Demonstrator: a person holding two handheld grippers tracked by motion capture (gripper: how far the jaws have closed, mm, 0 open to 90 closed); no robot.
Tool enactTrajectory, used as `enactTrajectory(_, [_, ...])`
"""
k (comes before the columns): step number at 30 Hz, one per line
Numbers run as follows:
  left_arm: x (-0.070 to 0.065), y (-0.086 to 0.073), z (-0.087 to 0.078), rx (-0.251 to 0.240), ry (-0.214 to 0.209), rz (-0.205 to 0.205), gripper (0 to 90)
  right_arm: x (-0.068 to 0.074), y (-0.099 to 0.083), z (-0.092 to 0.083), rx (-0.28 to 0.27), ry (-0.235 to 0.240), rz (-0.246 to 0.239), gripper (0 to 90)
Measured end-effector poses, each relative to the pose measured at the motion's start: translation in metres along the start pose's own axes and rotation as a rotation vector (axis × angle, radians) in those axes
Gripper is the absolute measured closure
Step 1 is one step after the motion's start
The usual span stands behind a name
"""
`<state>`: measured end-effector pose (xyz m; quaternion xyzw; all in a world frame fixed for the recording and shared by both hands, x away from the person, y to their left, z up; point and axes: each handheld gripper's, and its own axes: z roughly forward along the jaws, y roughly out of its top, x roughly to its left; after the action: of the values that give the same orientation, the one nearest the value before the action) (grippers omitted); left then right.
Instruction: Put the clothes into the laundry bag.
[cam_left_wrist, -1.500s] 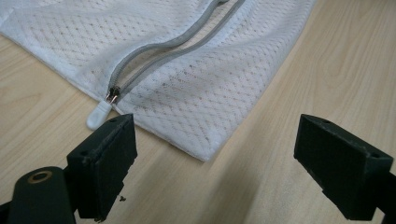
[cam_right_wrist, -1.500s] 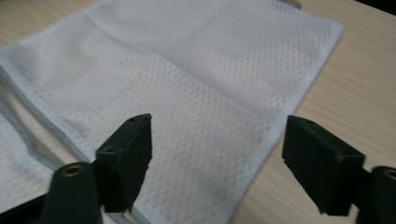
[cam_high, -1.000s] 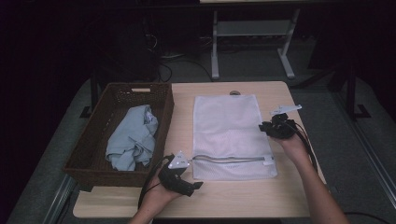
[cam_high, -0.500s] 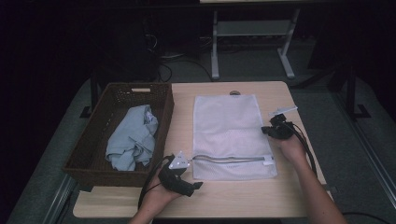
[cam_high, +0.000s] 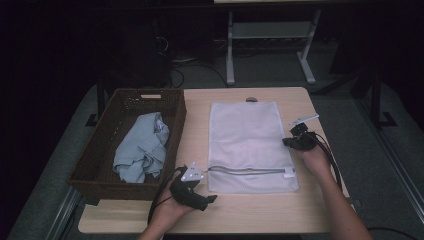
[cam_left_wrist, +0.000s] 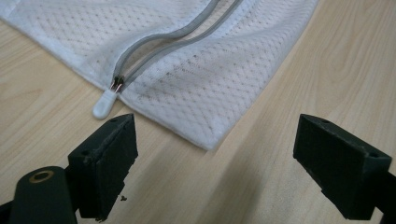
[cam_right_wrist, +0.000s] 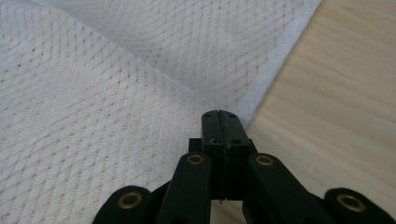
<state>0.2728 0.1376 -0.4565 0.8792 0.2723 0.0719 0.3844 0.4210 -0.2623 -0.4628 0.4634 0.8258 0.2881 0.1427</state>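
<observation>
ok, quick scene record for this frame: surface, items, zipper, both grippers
surface: wooden table
bag: white mesh laundry bag, flat on the table
zipper: partly open, white pull tab at the bag's near left corner
basket: brown wicker basket left of the bag, holding a light blue cloth
left gripper: open, over the table by the pull tab, touching nothing
right gripper: fingers closed, at the bag's right edge; whether it pinches mesh is unclear
</observation>
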Motion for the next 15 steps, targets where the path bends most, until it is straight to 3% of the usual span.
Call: enactTrajectory(15, [0.000,0.000,0.000,0.001,0.001,-0.001,13.0,-0.017,-0.010,-0.012,0.043,-0.020,0.011,89.7])
